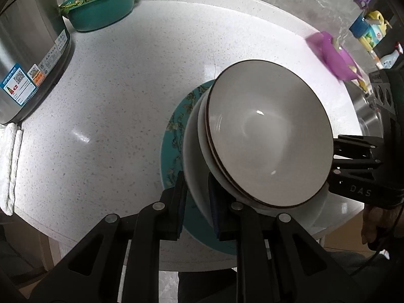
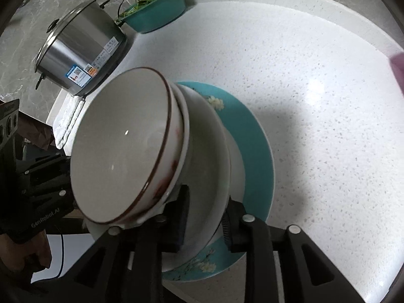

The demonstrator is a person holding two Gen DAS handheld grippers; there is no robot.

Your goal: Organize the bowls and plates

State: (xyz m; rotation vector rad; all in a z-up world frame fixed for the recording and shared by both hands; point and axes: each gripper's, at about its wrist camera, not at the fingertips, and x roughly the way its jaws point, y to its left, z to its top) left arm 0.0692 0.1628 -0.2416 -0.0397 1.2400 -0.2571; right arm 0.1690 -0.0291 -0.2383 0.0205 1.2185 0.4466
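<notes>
A stack stands on the white speckled counter (image 1: 121,96): a teal flowered plate (image 1: 171,136) (image 2: 255,151) at the bottom, a deep white bowl (image 1: 195,156) (image 2: 209,156) on it, and two brown-rimmed bowls (image 1: 265,131) (image 2: 121,146) nested on top, tilted. My left gripper (image 1: 198,202) straddles the white bowl's near rim, one pad outside and one inside, jaws slightly apart. My right gripper (image 2: 205,219) straddles the opposite rim with a wider gap, one pad inside under the nested bowls. Each gripper's body shows in the other view, with its fingertips hidden behind the bowls.
A steel rice cooker (image 1: 30,50) (image 2: 80,50) stands at the far left, with a teal basin of greens (image 1: 101,7) (image 2: 156,12) behind it. A folded white cloth (image 1: 10,164) lies at the left edge. A purple container (image 1: 338,55) and bottles (image 1: 368,27) stand at the right.
</notes>
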